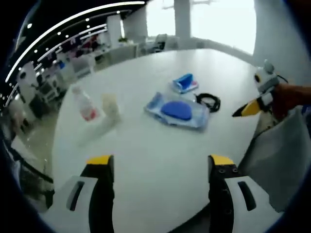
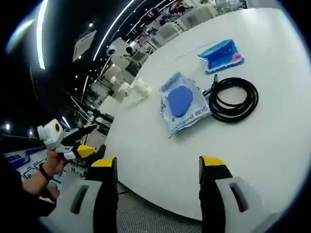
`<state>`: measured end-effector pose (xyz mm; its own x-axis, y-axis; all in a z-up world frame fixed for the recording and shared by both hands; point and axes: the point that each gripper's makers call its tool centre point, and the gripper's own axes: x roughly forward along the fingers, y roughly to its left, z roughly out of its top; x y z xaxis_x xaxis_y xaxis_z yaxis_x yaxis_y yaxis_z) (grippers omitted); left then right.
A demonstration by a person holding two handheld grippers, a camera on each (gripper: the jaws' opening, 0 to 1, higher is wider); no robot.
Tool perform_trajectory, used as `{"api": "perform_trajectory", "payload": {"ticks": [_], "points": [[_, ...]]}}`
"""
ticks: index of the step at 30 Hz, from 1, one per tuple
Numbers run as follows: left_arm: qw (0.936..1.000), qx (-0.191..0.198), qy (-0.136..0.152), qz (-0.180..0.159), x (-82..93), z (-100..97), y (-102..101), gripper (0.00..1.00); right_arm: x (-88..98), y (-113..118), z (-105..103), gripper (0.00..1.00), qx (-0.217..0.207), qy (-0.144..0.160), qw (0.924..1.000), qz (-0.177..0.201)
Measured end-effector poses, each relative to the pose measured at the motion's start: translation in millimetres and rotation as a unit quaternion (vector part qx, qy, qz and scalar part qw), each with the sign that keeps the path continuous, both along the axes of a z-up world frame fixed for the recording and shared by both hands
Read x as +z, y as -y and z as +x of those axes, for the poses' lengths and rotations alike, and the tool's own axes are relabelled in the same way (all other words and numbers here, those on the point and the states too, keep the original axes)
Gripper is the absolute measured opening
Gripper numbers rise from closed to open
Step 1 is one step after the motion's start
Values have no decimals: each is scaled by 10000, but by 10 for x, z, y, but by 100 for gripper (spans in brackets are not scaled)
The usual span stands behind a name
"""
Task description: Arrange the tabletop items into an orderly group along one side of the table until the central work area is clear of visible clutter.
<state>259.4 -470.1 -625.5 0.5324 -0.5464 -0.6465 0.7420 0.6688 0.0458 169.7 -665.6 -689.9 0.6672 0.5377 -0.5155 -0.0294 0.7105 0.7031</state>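
Note:
On the round white table (image 1: 146,155) lie a blue wipes pack (image 1: 177,110), a small blue packet (image 1: 184,82), a coiled black cable (image 1: 209,101), a clear bottle with a red label (image 1: 85,107) on its side and a pale cup-like container (image 1: 111,106). My left gripper (image 1: 160,162) hovers open over the near table edge, well short of the items. The right gripper (image 1: 255,99) enters from the right in a hand. My right gripper (image 2: 158,162) is open with nothing in it, near the wipes pack (image 2: 182,104), cable (image 2: 233,99), packet (image 2: 221,55) and clear bottle (image 2: 136,90). The left gripper (image 2: 68,138) hangs off the table.
The table edge (image 2: 146,194) curves just ahead of the right jaws, with floor below. Desks and chairs (image 1: 73,68) stand beyond the far side. A person's grey clothing (image 1: 286,155) sits at the right. A hand (image 2: 46,170) holds the left gripper.

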Motion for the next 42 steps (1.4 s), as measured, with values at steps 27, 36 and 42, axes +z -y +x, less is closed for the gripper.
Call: {"api": "perform_trajectory", "payload": {"ticks": [27,36,42], "points": [[9865,-1236,-897,595,-705,1324,1242,75,-275,1,677,66,-1442,-725,9832,853],[9792,-882,-1778,427,-1081,1348,1450,54,-487,-76,759,46,-1862,-1159,9700,1050],[9839,-871,-1517,375,-1135,1468,1566,52,-556,31,816,45,-2124,-1205,9640,1055]]}}
